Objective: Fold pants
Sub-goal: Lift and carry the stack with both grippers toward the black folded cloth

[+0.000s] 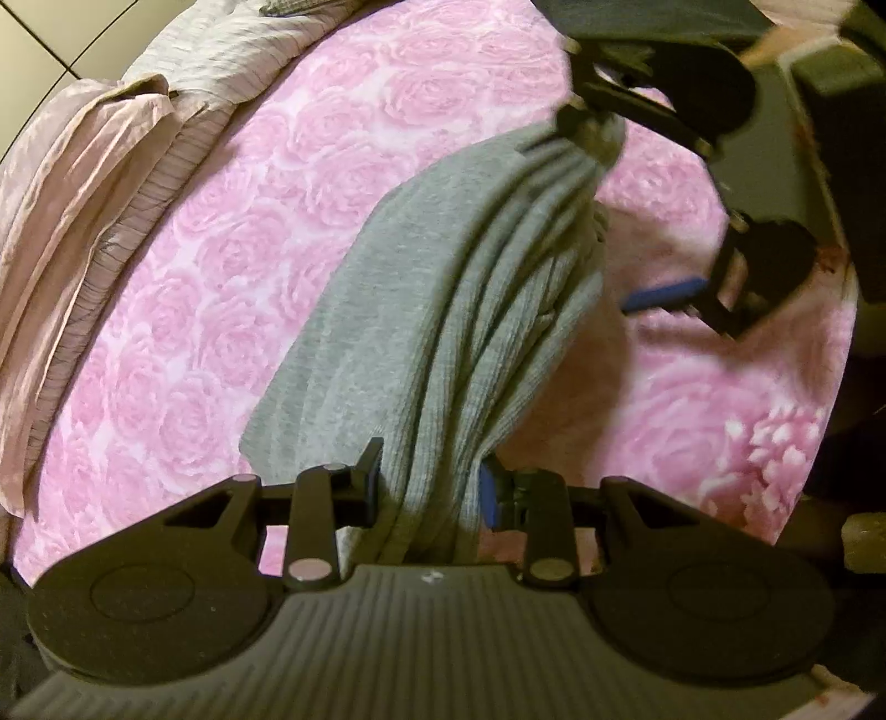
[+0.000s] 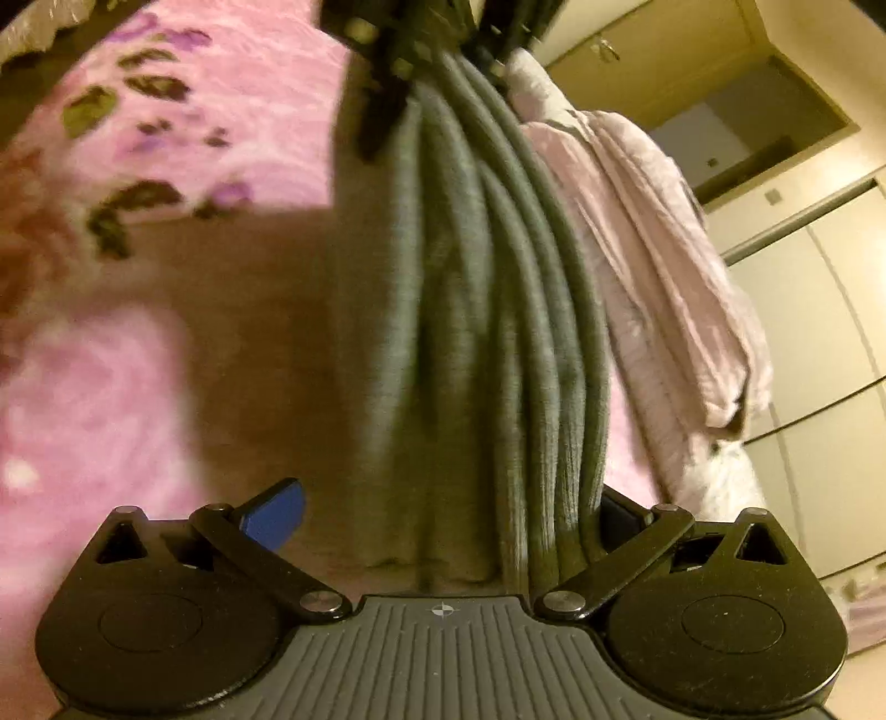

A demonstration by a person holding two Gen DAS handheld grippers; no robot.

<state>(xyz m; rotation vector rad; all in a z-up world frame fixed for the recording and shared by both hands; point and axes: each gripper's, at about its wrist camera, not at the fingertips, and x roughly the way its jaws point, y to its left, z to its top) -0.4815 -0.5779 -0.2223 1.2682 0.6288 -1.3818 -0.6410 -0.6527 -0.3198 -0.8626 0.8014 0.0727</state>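
Note:
The grey ribbed pants (image 1: pixel 443 288) lie bunched in long pleats on the pink rose blanket (image 1: pixel 232 277). My left gripper (image 1: pixel 431 487) is shut on their near end, blue pads pressing the cloth from both sides. The right gripper (image 1: pixel 631 210) stands at the far end, jaws wide apart, one finger touching the cloth. In the right wrist view the pants (image 2: pixel 476 310) run from my right gripper (image 2: pixel 443 518) up to the left gripper (image 2: pixel 421 44). The cloth rests against the right finger, while the blue pad (image 2: pixel 274 518) on the left stands clear of it.
Pale pink and beige garments (image 1: pixel 83 221) are heaped along the blanket's left edge, and show as a pile (image 2: pixel 637 249) beside the pants. Cream cabinets (image 2: pixel 803 288) stand beyond the bed. Tiled floor (image 1: pixel 39 50) shows past the heap.

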